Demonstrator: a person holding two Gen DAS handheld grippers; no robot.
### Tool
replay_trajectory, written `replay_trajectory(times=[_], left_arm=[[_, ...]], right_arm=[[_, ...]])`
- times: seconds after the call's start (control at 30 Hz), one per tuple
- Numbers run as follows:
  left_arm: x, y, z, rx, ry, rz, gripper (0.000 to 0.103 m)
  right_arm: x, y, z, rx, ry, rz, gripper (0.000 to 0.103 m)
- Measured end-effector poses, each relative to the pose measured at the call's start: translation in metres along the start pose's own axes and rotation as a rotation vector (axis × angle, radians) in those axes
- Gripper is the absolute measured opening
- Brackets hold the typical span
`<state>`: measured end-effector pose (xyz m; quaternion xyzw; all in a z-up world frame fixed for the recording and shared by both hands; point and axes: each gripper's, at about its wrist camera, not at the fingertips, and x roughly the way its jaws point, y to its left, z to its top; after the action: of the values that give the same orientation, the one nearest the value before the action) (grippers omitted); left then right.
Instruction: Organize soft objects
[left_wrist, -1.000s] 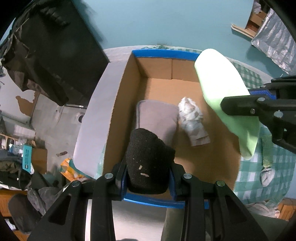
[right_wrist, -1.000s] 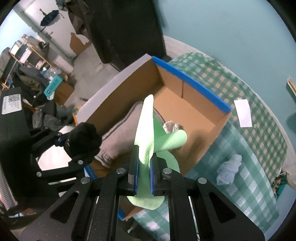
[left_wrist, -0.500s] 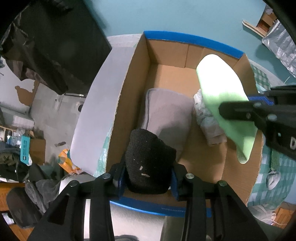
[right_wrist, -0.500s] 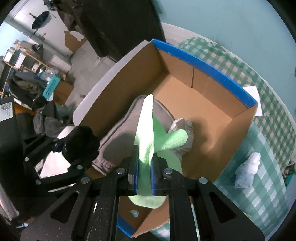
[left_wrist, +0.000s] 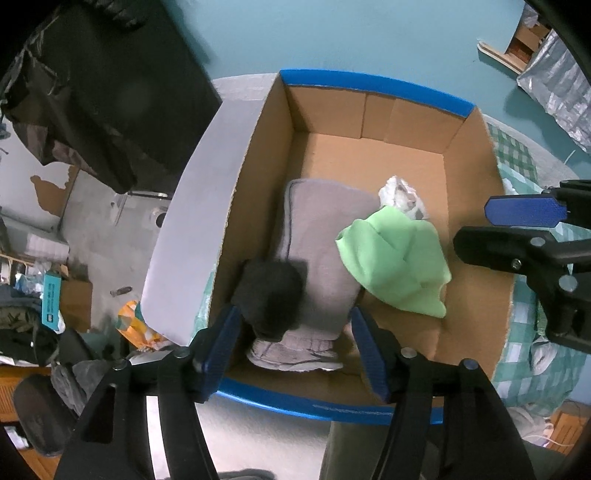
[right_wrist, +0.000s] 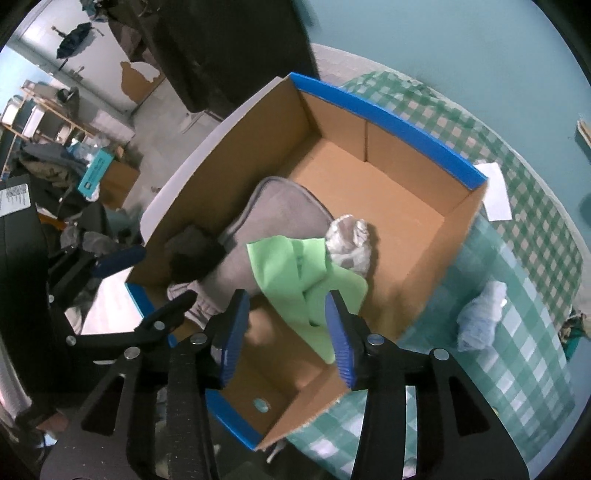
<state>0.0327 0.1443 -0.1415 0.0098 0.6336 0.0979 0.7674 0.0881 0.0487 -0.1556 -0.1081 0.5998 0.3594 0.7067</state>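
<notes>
A green-and-white checked tablecloth (right_wrist: 524, 280) fills the right side of the right wrist view, with a white slip of paper (right_wrist: 496, 192) lying on it at upper right. At far left — a teal carton (right_wrist: 94, 175) among cluttered shelves. A dark draped cloth (left_wrist: 96, 96) hangs at upper left of the left wrist view.

No text can be read in either view. A teal box (right_wrist: 95, 176) on the floor at the left carries a dark label with pale print, and a white sticker (right_wrist: 15, 199) on black gear at the left edge shows a code square and small lines, all too small and blurred to make out.
</notes>
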Motion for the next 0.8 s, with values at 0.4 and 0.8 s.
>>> replay_trajectory(times=[0.4, 0.8], left_arm=[[-0.018, -0.019, -0.003, 0.014, -0.026, -0.035, 0.069], [-0.035, -0.052, -0.009, 0.070, -0.039, -0.060, 0.069]], right_arm=[[-0.029, -0.018, -0.024, 0.019, -0.041, -0.050, 0.054], [-0.058, -0.046, -0.051, 0.073, -0.084, -0.093, 0.057]])
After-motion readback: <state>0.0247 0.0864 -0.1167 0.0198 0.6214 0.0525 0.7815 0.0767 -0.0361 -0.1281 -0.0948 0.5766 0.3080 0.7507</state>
